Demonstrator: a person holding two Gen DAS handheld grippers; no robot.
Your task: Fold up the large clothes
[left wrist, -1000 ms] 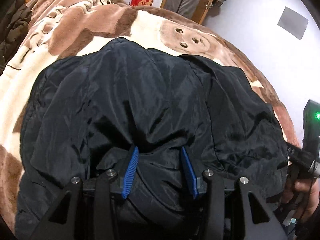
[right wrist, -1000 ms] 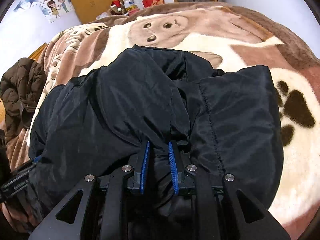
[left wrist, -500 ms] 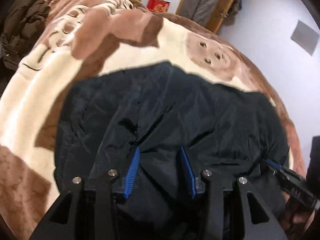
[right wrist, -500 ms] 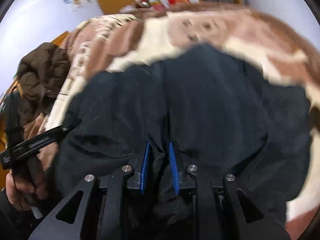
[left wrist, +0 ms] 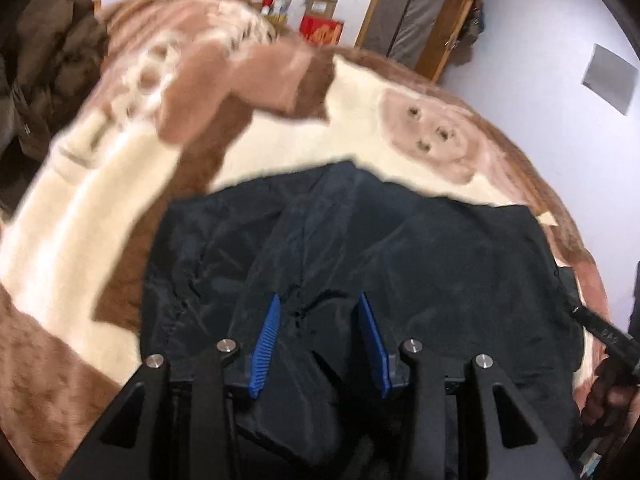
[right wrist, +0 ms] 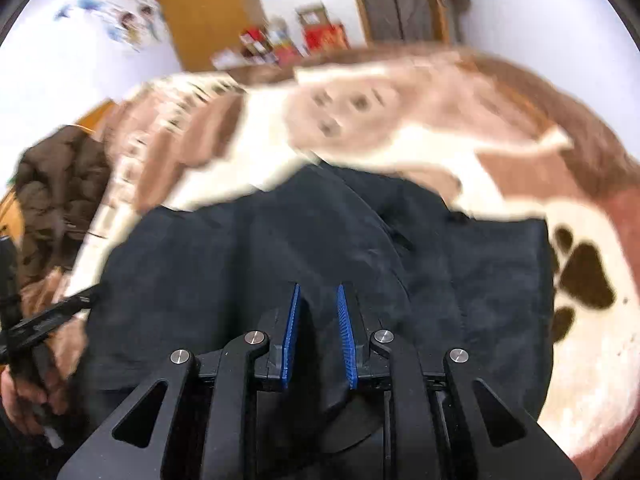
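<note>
Black jacket (left wrist: 400,264) on blanket (left wrist: 80,240), both hand-held grippers (left wrist: 320,312) (right wrist: 318,300) pinching its fabric

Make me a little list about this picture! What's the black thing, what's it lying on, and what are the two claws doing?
garment: black jacket, bunched and partly folded
lying on: brown and cream blanket with a paw print
left claw: closed on a fold of the jacket
right claw: closed on a fold of the jacket
also there: brown coat at the blanket's edge
picture quality: blurry
</note>
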